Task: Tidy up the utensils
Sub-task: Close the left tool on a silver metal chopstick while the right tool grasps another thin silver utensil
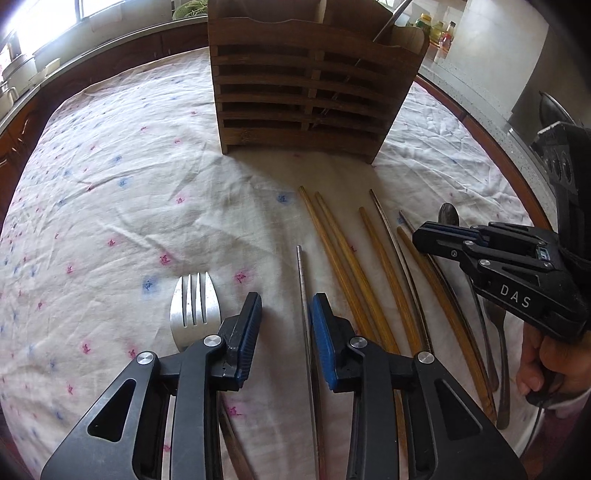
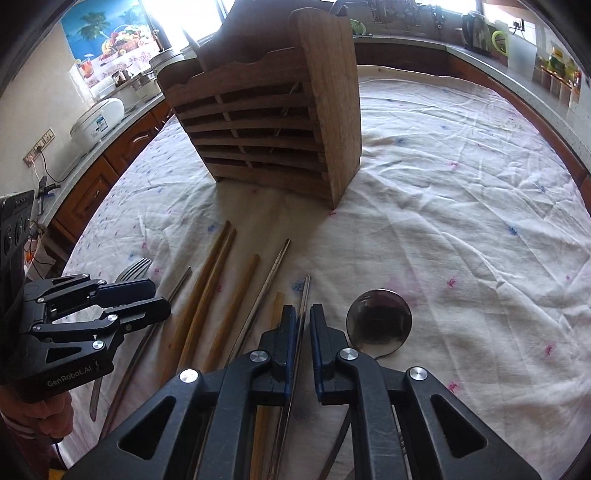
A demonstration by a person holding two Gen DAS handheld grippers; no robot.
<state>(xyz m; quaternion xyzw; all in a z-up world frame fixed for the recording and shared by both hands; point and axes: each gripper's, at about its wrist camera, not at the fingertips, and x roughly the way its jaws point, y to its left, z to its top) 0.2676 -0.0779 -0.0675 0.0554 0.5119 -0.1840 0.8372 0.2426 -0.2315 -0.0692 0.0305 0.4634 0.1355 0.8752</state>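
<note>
A slatted wooden utensil holder (image 1: 306,85) stands at the far middle of the table; it also shows in the right wrist view (image 2: 273,125). Wooden chopsticks (image 1: 343,258) and metal chopsticks (image 1: 303,295) lie in a row in front of it. A fork (image 1: 194,310) lies left of them and a spoon (image 2: 378,321) lies at the right. My left gripper (image 1: 286,306) is open, with a metal chopstick between its fingers. My right gripper (image 2: 303,317) is nearly closed around a thin metal chopstick (image 2: 304,295) lying on the cloth.
A white cloth with small pink and blue marks (image 2: 461,206) covers the round table. Kitchen counters ring the table, with a rice cooker (image 2: 98,118), a kettle (image 2: 476,31) and bottles (image 1: 439,31). One utensil handle (image 1: 391,22) stands in the holder.
</note>
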